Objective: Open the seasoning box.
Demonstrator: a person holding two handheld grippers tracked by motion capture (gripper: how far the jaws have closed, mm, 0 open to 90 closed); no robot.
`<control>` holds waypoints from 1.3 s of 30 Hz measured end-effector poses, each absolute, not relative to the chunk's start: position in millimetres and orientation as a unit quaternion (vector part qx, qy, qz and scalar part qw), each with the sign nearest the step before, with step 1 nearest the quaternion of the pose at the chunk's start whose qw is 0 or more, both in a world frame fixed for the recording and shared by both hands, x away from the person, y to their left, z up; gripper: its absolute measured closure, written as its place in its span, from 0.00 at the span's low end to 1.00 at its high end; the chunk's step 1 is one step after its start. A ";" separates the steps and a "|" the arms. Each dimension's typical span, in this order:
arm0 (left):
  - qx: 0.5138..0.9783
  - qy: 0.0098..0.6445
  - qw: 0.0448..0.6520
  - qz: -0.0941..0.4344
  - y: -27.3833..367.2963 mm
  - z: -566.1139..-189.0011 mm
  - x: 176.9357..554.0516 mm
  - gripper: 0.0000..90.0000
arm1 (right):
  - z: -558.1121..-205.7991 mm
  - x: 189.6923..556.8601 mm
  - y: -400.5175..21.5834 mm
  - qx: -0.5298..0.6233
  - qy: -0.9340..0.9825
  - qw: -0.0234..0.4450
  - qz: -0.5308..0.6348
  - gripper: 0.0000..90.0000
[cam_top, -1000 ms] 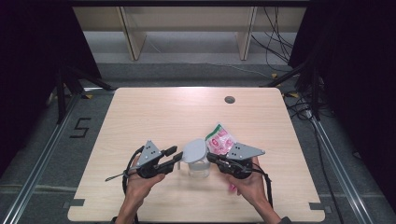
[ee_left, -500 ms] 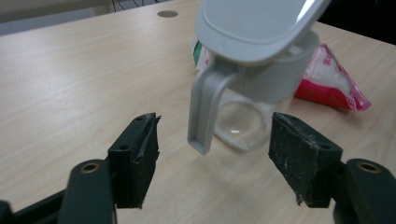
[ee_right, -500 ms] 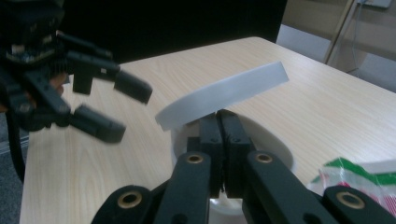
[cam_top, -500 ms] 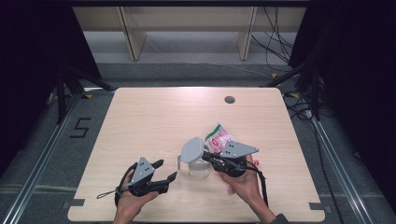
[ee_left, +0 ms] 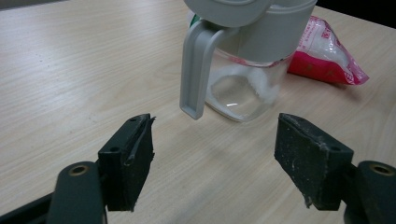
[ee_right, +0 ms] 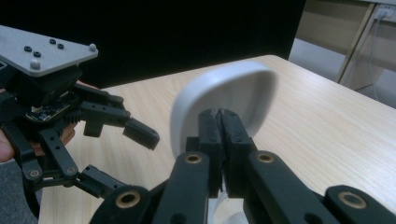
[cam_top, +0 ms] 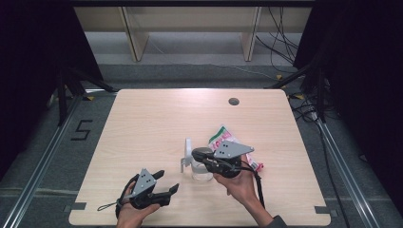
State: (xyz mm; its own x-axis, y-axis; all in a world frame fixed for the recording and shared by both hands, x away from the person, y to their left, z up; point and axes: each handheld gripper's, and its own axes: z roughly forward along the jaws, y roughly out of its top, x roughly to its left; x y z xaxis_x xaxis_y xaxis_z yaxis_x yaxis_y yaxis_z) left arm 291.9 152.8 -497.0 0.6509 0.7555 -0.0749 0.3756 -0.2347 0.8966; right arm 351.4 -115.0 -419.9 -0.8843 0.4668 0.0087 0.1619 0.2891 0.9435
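A clear glass jar (cam_top: 202,172) with a grey collar and handle (ee_left: 196,70) stands near the table's front middle, with white powder inside. Its grey flip lid (cam_top: 187,148) stands raised. My right gripper (cam_top: 196,153) is shut, its tips (ee_right: 222,114) against the lid's hollow face (ee_right: 219,88); I see nothing between the pads. My left gripper (cam_top: 167,181) sits lower left of the jar. Its jaws have just been opening and now stand wide (ee_left: 215,140), with nothing between them and the handle a short way ahead. A pink and white bag (cam_top: 219,137) lies behind the jar.
The light wooden table (cam_top: 157,123) has a small dark hole (cam_top: 233,101) at its far right. The left gripper (ee_right: 130,161) is close to the lid's left. Beyond the table's far edge stand shelf legs (cam_top: 135,38), and cables (cam_top: 280,42) lie on the floor.
My left gripper has drawn back from the jar toward the near left edge and opened its jaws. The right gripper shifted a little left, and the lid now stands more upright.
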 end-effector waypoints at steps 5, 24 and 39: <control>0.767 0.364 0.493 0.191 150.3 -497.8 292.1 0.31 | -418.2 350.9 -109.3 0.190 0.791 0.130 0.566 0.99; 0.761 0.374 0.492 0.199 155.6 -495.7 291.7 0.31 | -427.3 387.0 -212.9 0.292 0.795 0.198 0.493 0.87; 0.760 0.375 0.493 0.195 153.5 -495.2 290.3 0.31 | -466.1 421.5 -235.7 0.372 0.809 0.163 0.426 0.63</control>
